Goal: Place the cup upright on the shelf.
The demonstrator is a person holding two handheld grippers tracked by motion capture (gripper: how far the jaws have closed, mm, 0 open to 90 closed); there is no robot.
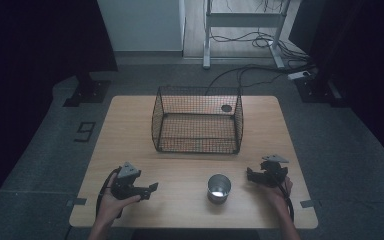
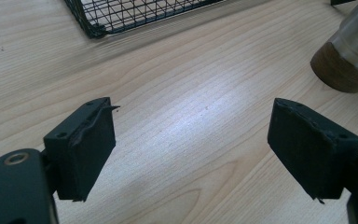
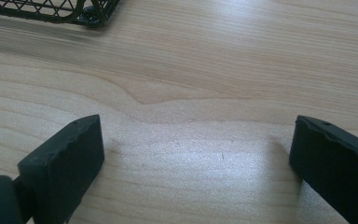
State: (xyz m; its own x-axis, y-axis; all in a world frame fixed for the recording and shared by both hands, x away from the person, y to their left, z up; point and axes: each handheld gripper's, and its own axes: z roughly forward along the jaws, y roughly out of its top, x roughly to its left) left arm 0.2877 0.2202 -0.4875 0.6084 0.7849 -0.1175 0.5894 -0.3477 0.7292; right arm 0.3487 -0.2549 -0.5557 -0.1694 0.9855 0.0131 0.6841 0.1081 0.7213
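A shiny metal cup stands upright near the table's front edge, between the two hands. Its brown base and steel wall show at the top right of the left gripper view. A black wire basket stands empty in the middle of the wooden table; its corner shows in the left gripper view and its corner in the right gripper view. My left gripper rests left of the cup, open, jaws wide apart over bare wood. My right gripper sits right of the cup, open and empty.
A small dark round hole marks the tabletop behind the basket. Beyond the table are grey floor, a white desk frame with trailing cables, and dark stands at both sides.
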